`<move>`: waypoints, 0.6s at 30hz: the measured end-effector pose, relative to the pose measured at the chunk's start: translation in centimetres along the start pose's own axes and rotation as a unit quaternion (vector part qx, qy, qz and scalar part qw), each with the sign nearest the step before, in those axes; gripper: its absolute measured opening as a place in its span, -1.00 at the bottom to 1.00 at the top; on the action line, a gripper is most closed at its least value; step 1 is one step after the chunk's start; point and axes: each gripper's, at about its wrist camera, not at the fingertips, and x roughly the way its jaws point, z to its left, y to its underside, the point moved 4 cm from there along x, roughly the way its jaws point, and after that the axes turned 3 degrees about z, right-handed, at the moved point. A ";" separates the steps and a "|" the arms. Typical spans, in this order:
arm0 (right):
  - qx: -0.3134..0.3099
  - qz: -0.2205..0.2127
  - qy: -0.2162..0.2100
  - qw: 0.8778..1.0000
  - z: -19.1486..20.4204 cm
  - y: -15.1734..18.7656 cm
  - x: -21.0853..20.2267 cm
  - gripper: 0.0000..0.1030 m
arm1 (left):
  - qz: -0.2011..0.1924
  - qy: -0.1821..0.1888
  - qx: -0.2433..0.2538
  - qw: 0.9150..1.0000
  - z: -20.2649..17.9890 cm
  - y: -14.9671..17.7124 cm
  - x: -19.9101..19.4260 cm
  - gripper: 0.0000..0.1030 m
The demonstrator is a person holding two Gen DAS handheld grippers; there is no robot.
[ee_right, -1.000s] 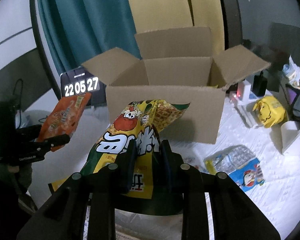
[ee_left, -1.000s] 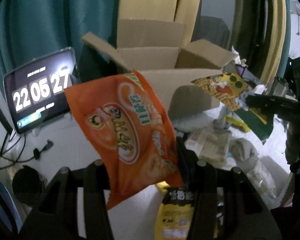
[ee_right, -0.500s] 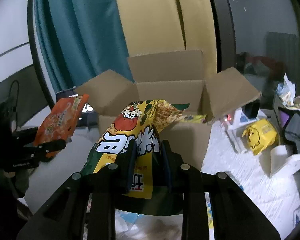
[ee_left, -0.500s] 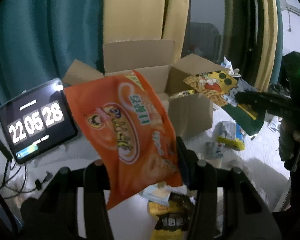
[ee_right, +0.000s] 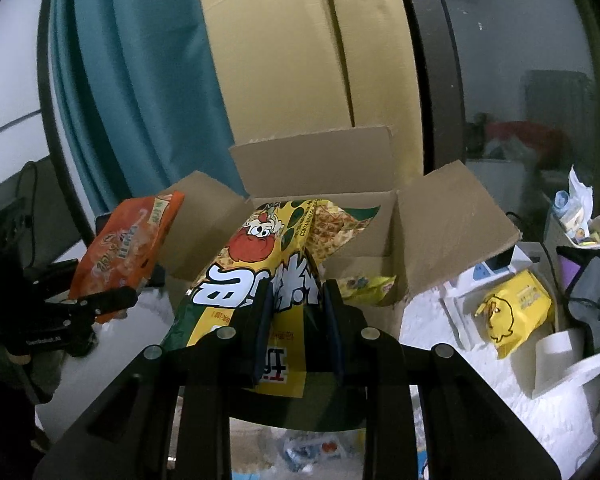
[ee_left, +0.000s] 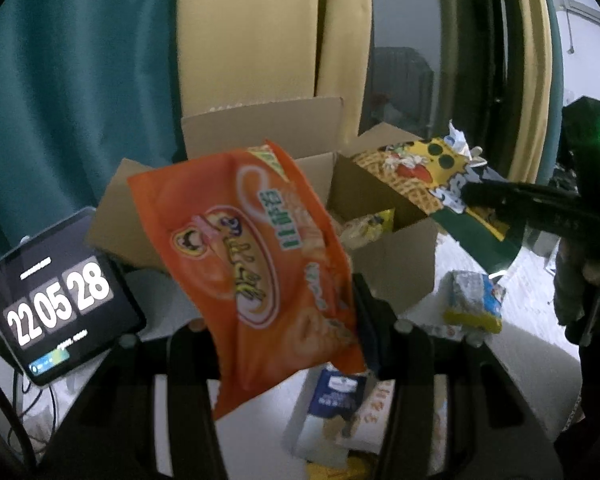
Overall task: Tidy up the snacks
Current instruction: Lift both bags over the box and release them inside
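Left claw point(ee_left: 284, 320) pinches an orange snack bag point(ee_left: 256, 264); right claw point(ee_right: 294, 320) pinches a yellow snack bag point(ee_right: 268, 268), cardboard box point(ee_right: 440, 236) at twelve o'clock.

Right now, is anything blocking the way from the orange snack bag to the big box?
Nothing visible blocks it. The left gripper holds the orange snack bag up in front of the cardboard box, whose flaps are spread open. The right gripper holds the yellow snack bag beside it, apart from the orange one.
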 end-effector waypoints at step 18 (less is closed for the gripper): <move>0.012 -0.015 0.028 0.999 -2.8 -3.8 5.8 -0.47 | 0.013 -0.004 0.020 1.000 2.0 -4.4 7.7 -0.02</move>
